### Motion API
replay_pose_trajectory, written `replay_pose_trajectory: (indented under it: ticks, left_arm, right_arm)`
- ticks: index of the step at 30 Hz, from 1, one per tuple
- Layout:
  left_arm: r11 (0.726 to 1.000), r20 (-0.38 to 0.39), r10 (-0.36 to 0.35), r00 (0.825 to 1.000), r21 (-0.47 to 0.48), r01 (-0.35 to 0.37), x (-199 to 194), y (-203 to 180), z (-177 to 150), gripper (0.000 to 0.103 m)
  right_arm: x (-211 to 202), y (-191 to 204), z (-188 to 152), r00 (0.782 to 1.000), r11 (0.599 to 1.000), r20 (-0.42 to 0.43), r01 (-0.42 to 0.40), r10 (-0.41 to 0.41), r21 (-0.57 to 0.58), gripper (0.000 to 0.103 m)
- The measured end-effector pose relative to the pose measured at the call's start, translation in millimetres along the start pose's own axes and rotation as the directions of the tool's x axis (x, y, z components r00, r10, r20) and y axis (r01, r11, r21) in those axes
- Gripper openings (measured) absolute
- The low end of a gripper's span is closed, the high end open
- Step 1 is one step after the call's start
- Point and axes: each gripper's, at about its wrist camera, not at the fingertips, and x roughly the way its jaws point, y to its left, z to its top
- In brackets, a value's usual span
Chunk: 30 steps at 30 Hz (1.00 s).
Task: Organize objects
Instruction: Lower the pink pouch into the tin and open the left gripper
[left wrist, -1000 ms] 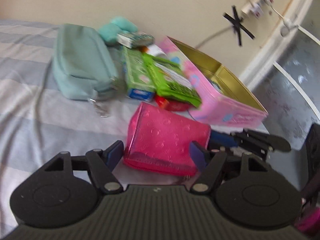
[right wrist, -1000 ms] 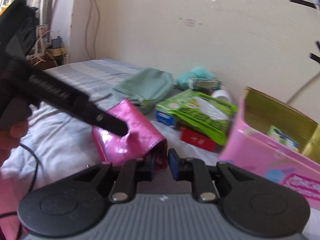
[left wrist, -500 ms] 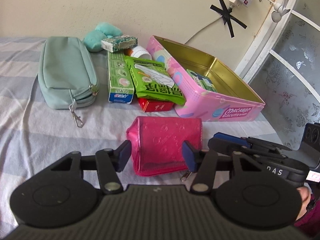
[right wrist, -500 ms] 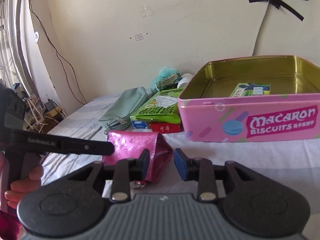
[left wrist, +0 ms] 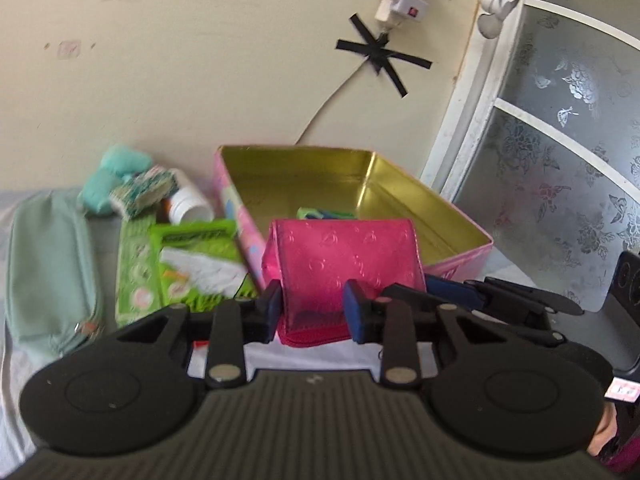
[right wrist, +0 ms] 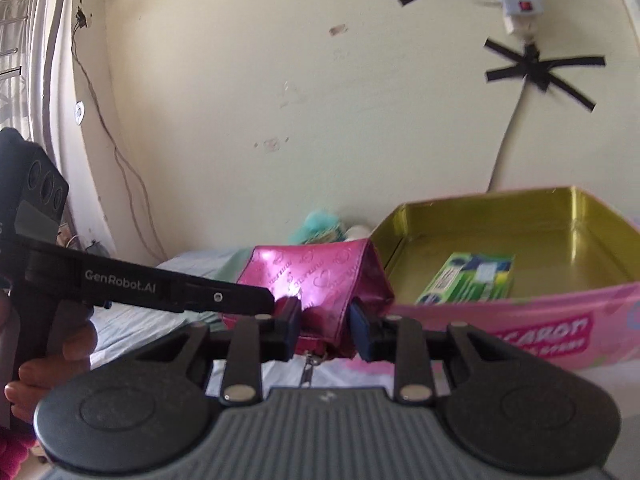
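Pink embossed pouch (left wrist: 344, 256): being held clear of the bed (left wrist: 16, 364), in front of the open pink biscuit tin (left wrist: 460, 216). Left tongs (left wrist: 314, 308): just closed, pinching the pouch's lower edge. Right tongs (right wrist: 325, 325): pinching its end. Green box (right wrist: 468, 278): lying inside the tin.

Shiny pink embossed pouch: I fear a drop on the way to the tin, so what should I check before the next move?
1. Left gripper clamped on the shiny pink embossed pouch: ok.
2. Right gripper clamped on its other end: ok.
3. Pouch lifted off the striped bedsheet: ok.
4. Room in the open pink biscuit tin, beside the green box: ok.
5. Pouch zipped shut: cannot tell.
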Motion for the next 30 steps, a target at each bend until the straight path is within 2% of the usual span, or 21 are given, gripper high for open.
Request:
replay_pose_trajectory:
  ticks: [3, 8, 11, 13, 14, 15, 17, 20, 25, 30]
  left_arm:
    - [0.999, -0.003, -0.029, 1.0, 0.031, 0.029, 37.0, -21.7, 20.5, 0.036]
    - [0.996, -0.042, -0.06, 0.997, 0.071, 0.062, 99.2, -52.6, 36.0, 0.037]
    - [0.996, -0.077, -0.062, 0.995, 0.062, 0.066, 129.9, -62.3, 35.6, 0.036]
    - [0.996, -0.096, -0.039, 0.995, 0.075, 0.047, 143.9, -68.3, 32.4, 0.037]
    - [0.996, -0.09, -0.015, 0.996, 0.082, 0.022, 145.9, -70.4, 30.9, 0.037]
    - [0.996, -0.074, 0.018, 0.997, 0.093, -0.011, 144.9, -72.8, 29.3, 0.037]
    - [0.993, -0.054, 0.061, 0.997, 0.108, -0.055, 139.1, -74.8, 27.2, 0.037]
    - [0.985, -0.039, 0.133, 0.99, 0.12, -0.127, 124.4, -73.1, 26.2, 0.04]
    - [0.962, -0.013, 0.245, 0.969, 0.129, -0.242, 91.9, -63.9, 19.1, 0.047]
    - [0.944, -0.034, 0.316, 0.948, 0.107, -0.311, 67.1, -46.1, 5.2, 0.047]
  right_arm:
    - [-8.4, -30.7, 8.5, 0.995, 0.996, 0.045, 0.084, -0.085, 0.02, 0.027]
    - [-6.4, -90.0, 11.1, 0.978, 0.977, 0.058, 0.193, -0.199, 0.091, 0.028]
    - [1.4, -117.2, 6.0, 0.962, 0.958, 0.055, 0.261, -0.269, 0.121, 0.029]
    - [6.4, -127.4, 0.8, 0.94, 0.937, 0.053, 0.327, -0.336, 0.125, 0.03]
    - [7.4, -130.6, 0.6, 0.925, 0.92, 0.04, 0.372, -0.379, 0.126, 0.036]
    - [2.7, -133.0, 0.1, 0.918, 0.914, 0.06, 0.381, -0.392, 0.139, 0.039]
    - [-7.0, -139.1, 0.4, 0.918, 0.911, 0.088, 0.365, -0.386, 0.192, 0.042]
    - [-10.4, -140.2, 0.1, 0.913, 0.906, 0.096, 0.372, -0.397, 0.202, 0.043]
    - [-11.2, -131.6, -0.7, 0.915, 0.911, 0.103, 0.366, -0.389, 0.191, 0.043]
    - [-10.2, -108.4, -3.7, 0.934, 0.923, 0.089, 0.322, -0.346, 0.21, 0.043]
